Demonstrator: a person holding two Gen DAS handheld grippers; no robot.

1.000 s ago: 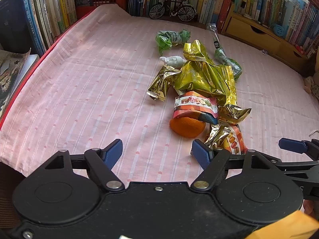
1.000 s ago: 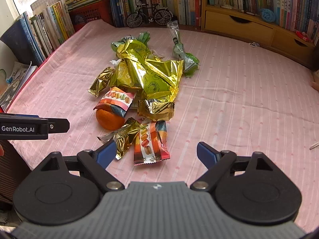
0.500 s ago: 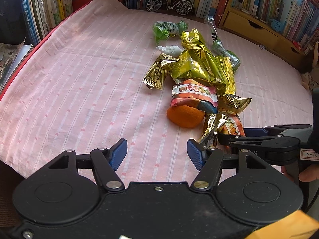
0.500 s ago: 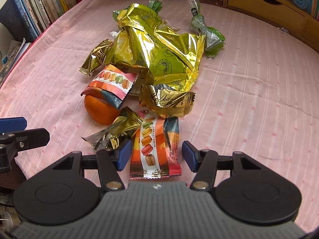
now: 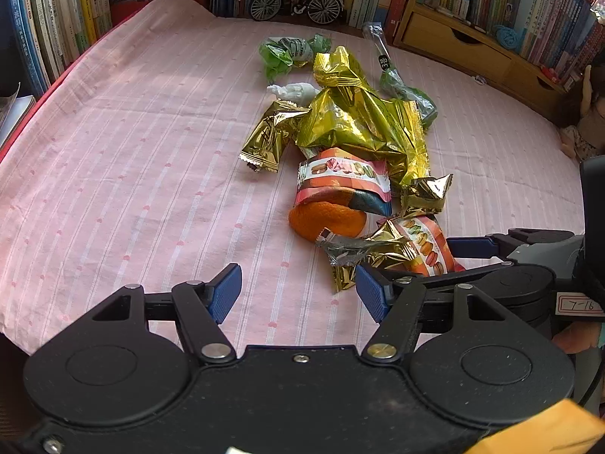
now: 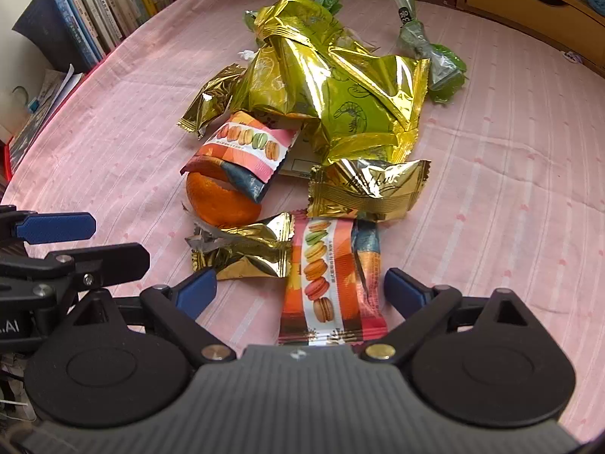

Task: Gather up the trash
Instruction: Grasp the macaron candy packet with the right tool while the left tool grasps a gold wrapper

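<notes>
Since a second ago your right tongs (image 6: 300,289) have dropped low, spread wide around the macaron wrapper (image 6: 331,283) lying between their tips; your left tongs (image 5: 298,293) hover released, beside the orange (image 5: 327,221).

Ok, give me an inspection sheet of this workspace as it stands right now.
Surface: pink striped cloth, lightly creased.
Job's things: macaron wrapper between the right tongs' fingers, not gripped; gold wrapper beside it; second macaron wrapper lying over an orange; large gold bag; green wrappers.
Clutter: nothing seen.
Grippers: right tongs open around the wrapper; left tongs open over bare cloth.
Cables: nothing seen.
Surroundings: books, toy bicycle, wooden drawers.
</notes>
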